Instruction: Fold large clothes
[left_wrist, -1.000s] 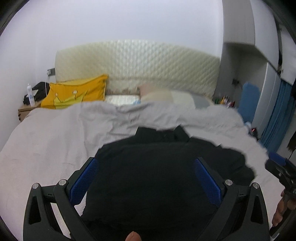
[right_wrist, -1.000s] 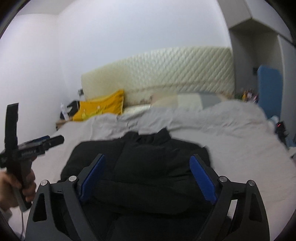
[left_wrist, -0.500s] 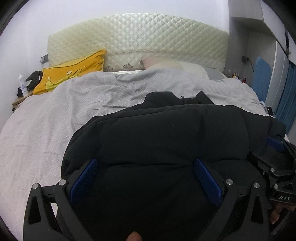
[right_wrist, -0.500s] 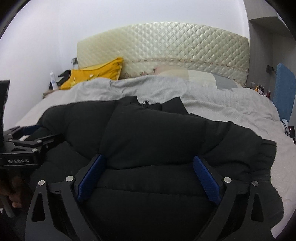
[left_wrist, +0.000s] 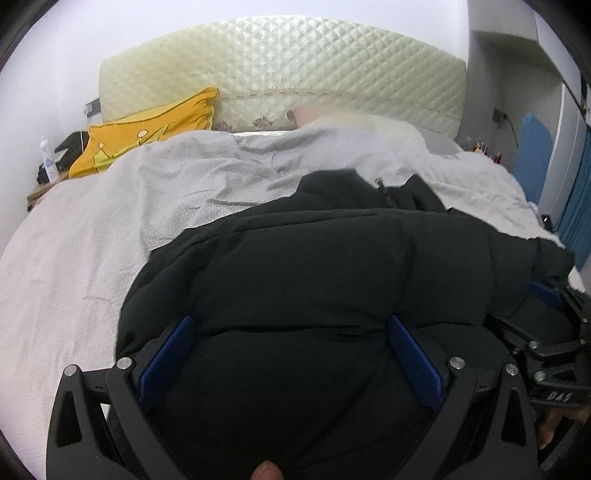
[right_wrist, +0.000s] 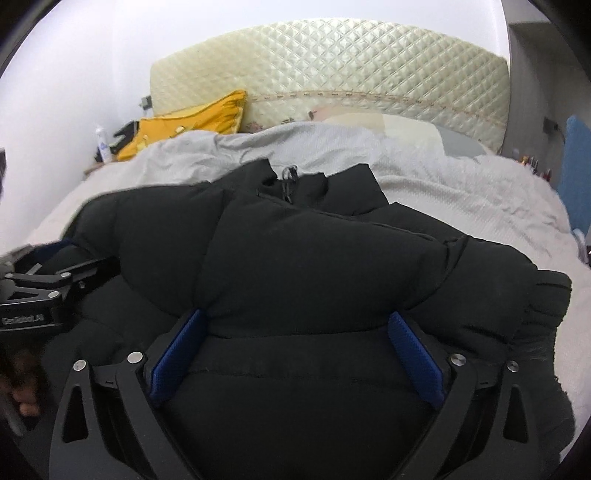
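The right gripper (left_wrist: 554, 397) reads "DAS"; the left gripper (right_wrist: 26, 317) reads, blurrily, "GenRobot.AI".

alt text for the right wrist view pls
A black puffer jacket lies on a grey bedspread, filling the space between the right gripper's wide-open blue pads. A yellow pillow leans against a quilted cream headboard behind.

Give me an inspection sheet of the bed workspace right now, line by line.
Surface: bed under a rumpled grey duvet.
Job's things: black puffer jacket spread on the duvet, collar toward the headboard.
Clutter: yellow pillow; white bottle on the side table.
Grippers: left gripper open over the jacket; right gripper open, jaws just widened, jacket between them, pads not clearly pressing.
Cables: nothing seen on the bed.
Surroundings: white wall, blue curtain.
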